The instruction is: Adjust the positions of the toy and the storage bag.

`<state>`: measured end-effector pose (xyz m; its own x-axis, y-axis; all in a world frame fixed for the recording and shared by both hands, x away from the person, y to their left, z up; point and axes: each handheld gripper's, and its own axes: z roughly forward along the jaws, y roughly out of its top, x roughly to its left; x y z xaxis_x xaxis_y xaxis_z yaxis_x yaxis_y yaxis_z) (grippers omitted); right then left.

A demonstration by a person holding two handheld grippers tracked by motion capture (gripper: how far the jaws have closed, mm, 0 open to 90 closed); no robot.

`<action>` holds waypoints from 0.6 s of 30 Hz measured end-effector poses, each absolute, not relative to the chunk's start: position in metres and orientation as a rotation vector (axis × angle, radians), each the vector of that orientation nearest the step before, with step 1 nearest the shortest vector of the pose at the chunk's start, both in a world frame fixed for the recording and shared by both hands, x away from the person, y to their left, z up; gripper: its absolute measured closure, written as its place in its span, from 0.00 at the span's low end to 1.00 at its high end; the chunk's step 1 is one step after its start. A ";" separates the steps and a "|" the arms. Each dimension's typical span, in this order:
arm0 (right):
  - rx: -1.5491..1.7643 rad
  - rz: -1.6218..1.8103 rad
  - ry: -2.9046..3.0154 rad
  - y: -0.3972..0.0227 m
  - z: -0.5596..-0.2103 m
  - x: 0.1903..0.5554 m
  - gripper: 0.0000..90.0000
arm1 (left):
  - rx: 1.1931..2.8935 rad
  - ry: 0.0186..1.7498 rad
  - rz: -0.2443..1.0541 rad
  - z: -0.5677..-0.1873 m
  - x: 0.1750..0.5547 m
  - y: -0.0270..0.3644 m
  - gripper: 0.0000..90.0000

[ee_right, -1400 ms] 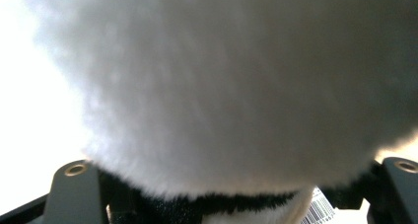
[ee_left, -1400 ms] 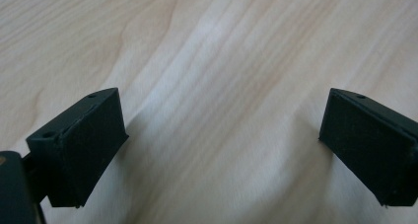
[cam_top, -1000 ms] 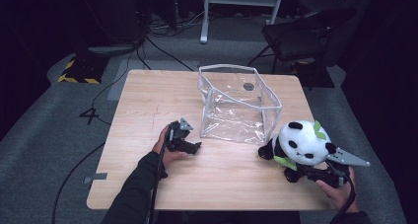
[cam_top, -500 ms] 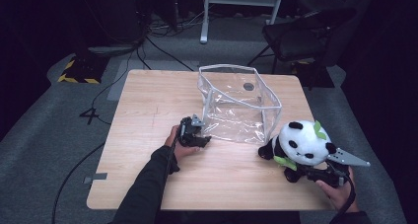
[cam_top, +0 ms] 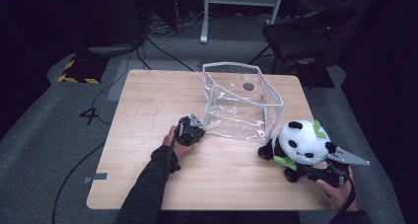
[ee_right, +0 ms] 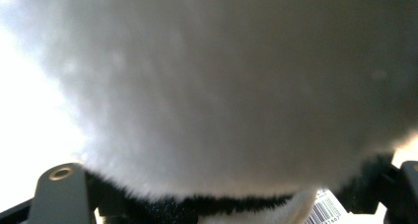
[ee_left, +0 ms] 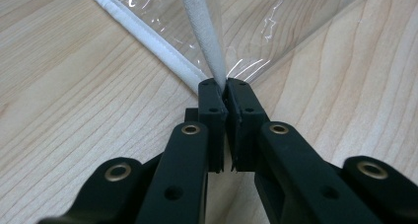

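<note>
White fur of the panda toy (ee_right: 236, 86) hides the right gripper's (cam_top: 323, 174) jaws.

Black jaws (ee_left: 224, 130), brass rivets, dark sleeves (cam_top: 148, 184)

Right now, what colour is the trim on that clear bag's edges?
White, on the clear plastic bag's piped trim; the left gripper view shows it best.

Dim lab or studio; floor cables (cam_top: 162, 51), hazard-taped block (cam_top: 78, 72), lone table (cam_top: 148, 115).
</note>
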<state>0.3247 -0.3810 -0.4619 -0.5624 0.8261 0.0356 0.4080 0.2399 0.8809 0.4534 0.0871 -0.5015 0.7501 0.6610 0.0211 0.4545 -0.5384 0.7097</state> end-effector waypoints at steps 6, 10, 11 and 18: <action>1.126 1.278 2.081 -0.383 -0.462 0.325 0.23 | 2.255 0.831 0.353 -0.499 0.442 0.110 0.96; 1.126 1.277 2.080 -0.383 -0.462 0.325 0.23 | 2.273 0.827 0.330 -0.497 0.432 0.121 0.96; 1.125 1.275 2.083 -0.382 -0.462 0.325 0.23 | 2.284 0.816 0.343 -0.497 0.424 0.128 0.97; 1.128 1.291 2.069 -0.382 -0.463 0.324 0.17 | 2.270 0.822 0.323 -0.498 0.401 0.150 0.96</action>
<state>0.3243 -0.3824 -0.4625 -0.5642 0.8244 0.0448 0.4024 0.2272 0.8868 0.4014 0.1503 -0.4980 0.7685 0.6399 -0.0012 0.4680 -0.5607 0.6830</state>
